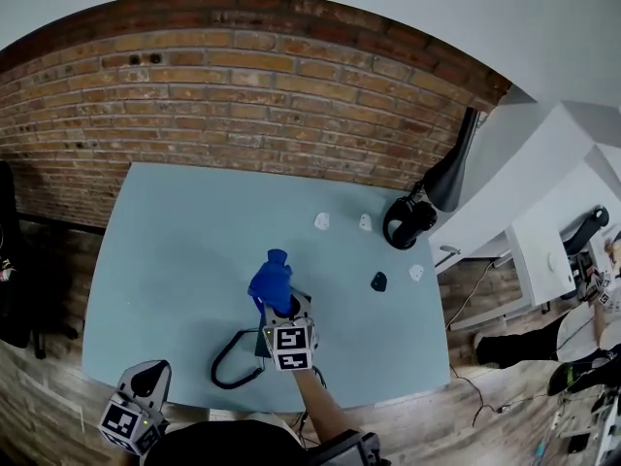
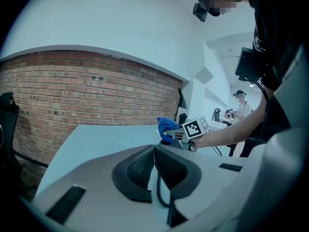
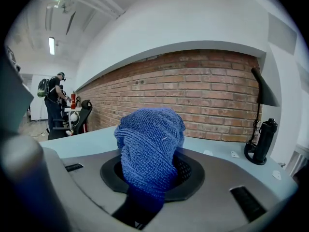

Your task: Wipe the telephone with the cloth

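My right gripper (image 1: 283,307) hides most of the telephone (image 1: 259,346), which sits near the front edge of the bench (image 1: 175,241). Only a dark corner and its looped black cord (image 1: 225,365) show, so I cannot tell its long axis. My right fingers clamp the bunched blue cloth (image 3: 150,144). My left gripper (image 2: 154,170) has its fingers pressed together, empty.

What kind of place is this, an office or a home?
Likely an office or lab workspace: a pale blue table against a brick wall, strip ceiling lights, and a person beside an office chair.
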